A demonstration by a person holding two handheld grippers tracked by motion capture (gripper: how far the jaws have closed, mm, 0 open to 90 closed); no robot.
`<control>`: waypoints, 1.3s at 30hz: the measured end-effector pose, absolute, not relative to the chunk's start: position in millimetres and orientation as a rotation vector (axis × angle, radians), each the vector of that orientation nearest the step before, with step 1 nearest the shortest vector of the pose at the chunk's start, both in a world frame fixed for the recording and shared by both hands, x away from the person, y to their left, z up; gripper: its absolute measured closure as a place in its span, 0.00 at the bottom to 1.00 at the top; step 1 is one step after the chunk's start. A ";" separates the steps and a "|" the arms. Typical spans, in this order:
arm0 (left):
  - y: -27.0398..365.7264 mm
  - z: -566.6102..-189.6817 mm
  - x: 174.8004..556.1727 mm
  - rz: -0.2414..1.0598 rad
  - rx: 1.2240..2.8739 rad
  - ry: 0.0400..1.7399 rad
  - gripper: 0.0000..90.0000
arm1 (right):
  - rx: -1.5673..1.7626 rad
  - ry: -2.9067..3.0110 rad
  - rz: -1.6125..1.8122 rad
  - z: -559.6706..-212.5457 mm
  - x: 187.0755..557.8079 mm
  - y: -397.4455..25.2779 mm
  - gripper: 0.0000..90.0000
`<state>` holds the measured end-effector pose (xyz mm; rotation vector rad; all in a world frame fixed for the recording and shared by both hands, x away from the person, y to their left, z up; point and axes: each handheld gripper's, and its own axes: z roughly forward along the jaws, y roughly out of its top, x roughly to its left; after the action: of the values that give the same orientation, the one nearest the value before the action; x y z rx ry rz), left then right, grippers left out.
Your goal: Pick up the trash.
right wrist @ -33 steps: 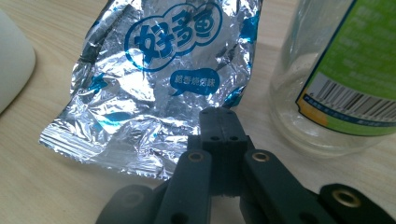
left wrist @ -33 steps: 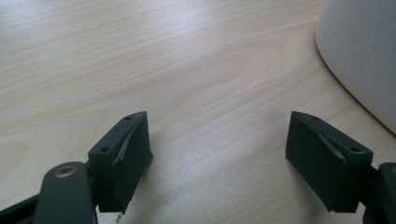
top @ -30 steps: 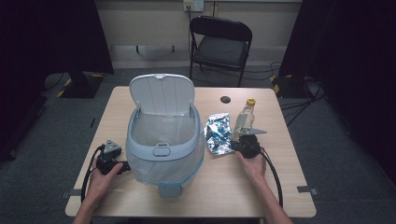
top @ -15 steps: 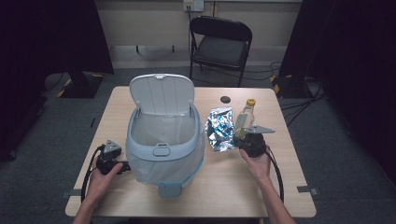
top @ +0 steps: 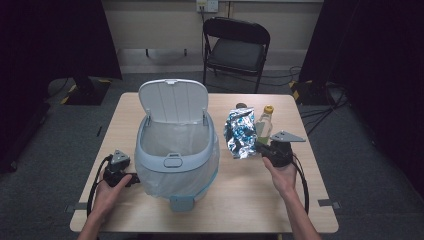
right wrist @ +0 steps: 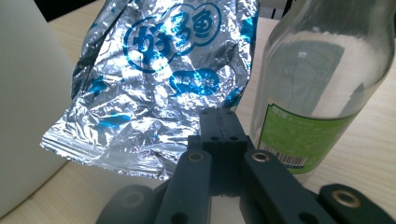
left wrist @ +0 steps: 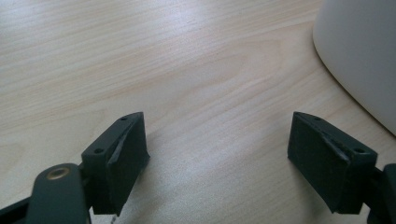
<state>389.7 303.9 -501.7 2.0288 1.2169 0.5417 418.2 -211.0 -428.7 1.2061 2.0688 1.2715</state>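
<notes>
The right gripper [top: 259, 148] has its jaws pressed together on the lower edge of a silver foil bag [top: 241, 132], holding it up off the table [top: 300, 210]. In the high view the bag stands roughly upright, its long axis running from the clamped near edge up and away toward the far side, and its broad printed face is turned toward the near side. It sits just right of the white bin [top: 175, 155] and just left of a clear glass bottle [top: 265, 122] with a yellow cap.

In the right gripper view the foil bag [right wrist: 159, 79] is crinkled and shiny, with blue rounded lettering and blue patches; its lower left corner ends in a flat sealed strip. The right gripper [right wrist: 219, 119] bites its bottom edge near the right corner. The bottle [right wrist: 317, 88] stands upright beside it, carrying a green label.

The left gripper [top: 131, 178] rests low at the near left of the bin, which has its lid tipped up and a liner inside. In the left gripper view, the left gripper [left wrist: 217, 154] has its jaws spread wide over bare wood, the bin's wall [left wrist: 364, 56] at right.
</notes>
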 end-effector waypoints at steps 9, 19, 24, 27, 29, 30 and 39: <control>303.6 -501.7 389.6 0.544 2.028 1.220 0.21 | 1.216 2.027 1.338 -416.4 410.5 -220.7 1.00; 303.5 -501.7 389.6 0.545 2.028 1.221 0.21 | 1.166 1.999 1.376 -399.9 403.4 -226.1 1.00; 303.5 -501.7 389.6 0.545 2.027 1.221 0.21 | 1.144 1.978 1.422 -387.8 397.6 -228.7 1.00; 303.5 -501.7 389.6 0.545 2.027 1.221 0.21 | 1.141 1.964 1.457 -381.8 395.1 -230.5 1.00; 303.5 -501.7 389.6 0.545 2.027 1.221 0.21 | 1.135 1.958 1.480 -379.3 393.6 -231.0 1.00; 303.5 -501.7 389.6 0.545 2.027 1.221 0.21 | 1.132 1.958 1.485 -378.2 392.9 -230.7 1.00; 303.5 -501.7 389.6 0.545 2.028 1.221 0.21 | 1.089 1.913 1.584 -358.7 382.2 -231.8 1.00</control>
<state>389.6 303.5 -501.7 2.0276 1.2209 0.5446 382.2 -231.8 -358.7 1.0888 1.9128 1.5838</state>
